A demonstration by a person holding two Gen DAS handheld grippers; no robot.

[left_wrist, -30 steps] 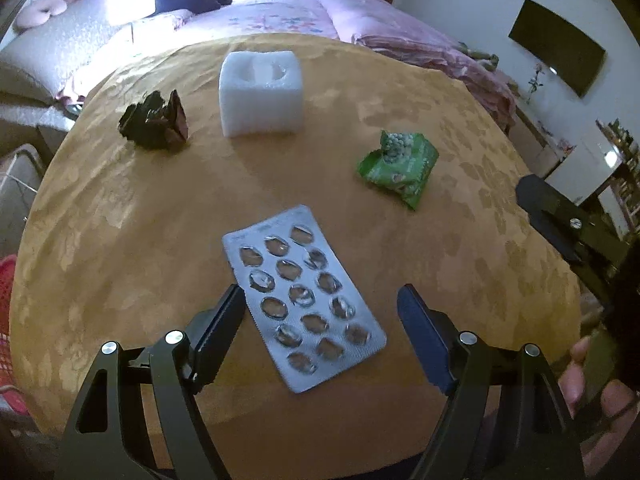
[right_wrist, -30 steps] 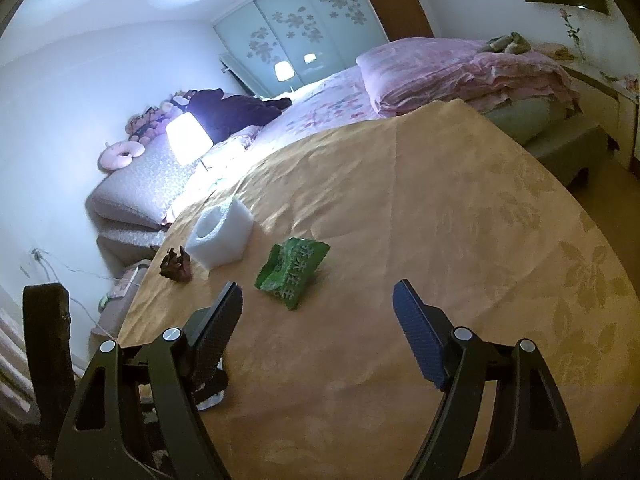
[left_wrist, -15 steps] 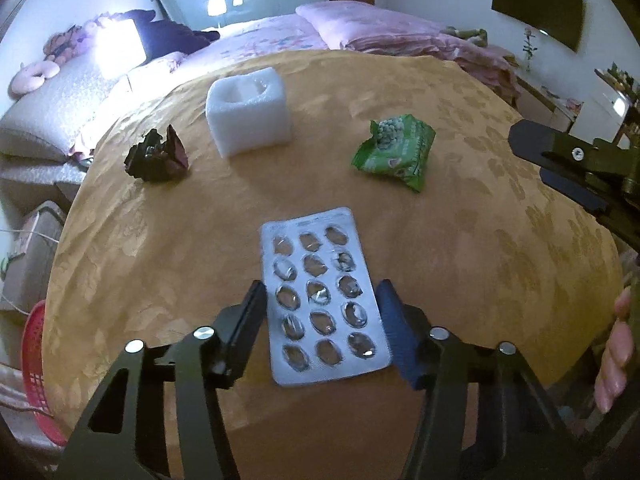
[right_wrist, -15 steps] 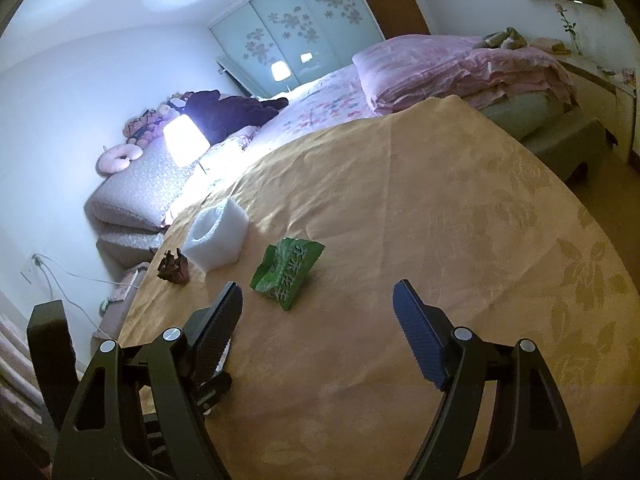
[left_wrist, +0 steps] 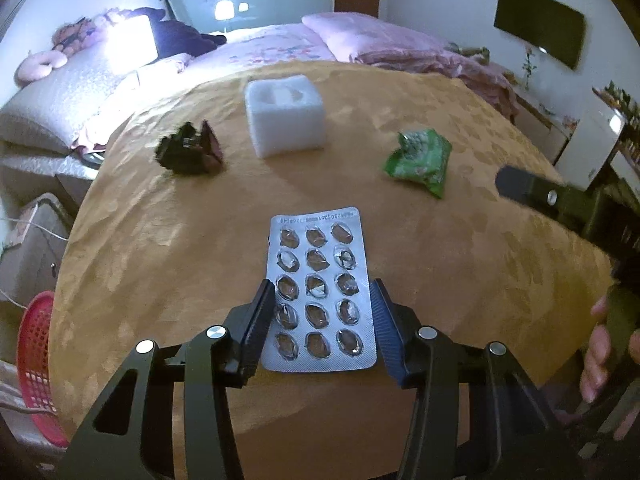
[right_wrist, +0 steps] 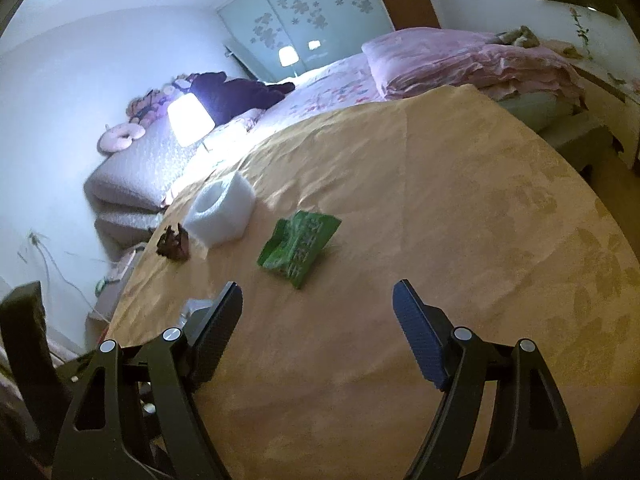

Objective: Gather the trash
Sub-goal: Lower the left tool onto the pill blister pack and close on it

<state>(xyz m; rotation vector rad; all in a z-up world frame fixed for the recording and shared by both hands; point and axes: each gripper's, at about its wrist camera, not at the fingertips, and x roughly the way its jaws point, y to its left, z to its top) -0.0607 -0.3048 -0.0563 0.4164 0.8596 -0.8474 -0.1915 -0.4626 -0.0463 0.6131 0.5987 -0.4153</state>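
Observation:
A silver blister pack [left_wrist: 318,280] with emptied pockets lies on the round table [left_wrist: 160,260] under a gold cloth. My left gripper [left_wrist: 321,286] straddles its near half; the jaws are closing and both pads touch its long edges. Farther back lie a green snack packet [left_wrist: 418,156], a white foam block [left_wrist: 284,120] and a dark crumpled wrapper [left_wrist: 188,152]. My right gripper [right_wrist: 318,288] hovers open over bare cloth, nothing between its fingers, with the green packet [right_wrist: 298,244] just ahead. A corner of the blister pack [right_wrist: 196,306] peeks past its left finger.
A red mesh basket [left_wrist: 36,360] stands on the floor left of the table. A bed with pink bedding [left_wrist: 380,40] and a lit lamp [left_wrist: 132,38] lie beyond the far edge. A person's hand [left_wrist: 600,352] holds the right gripper's handle at the right.
My left gripper's jaws have narrowed from wide apart to the blister pack's edges, and the view has swung so the pack now points straight ahead. The right gripper has barely moved.

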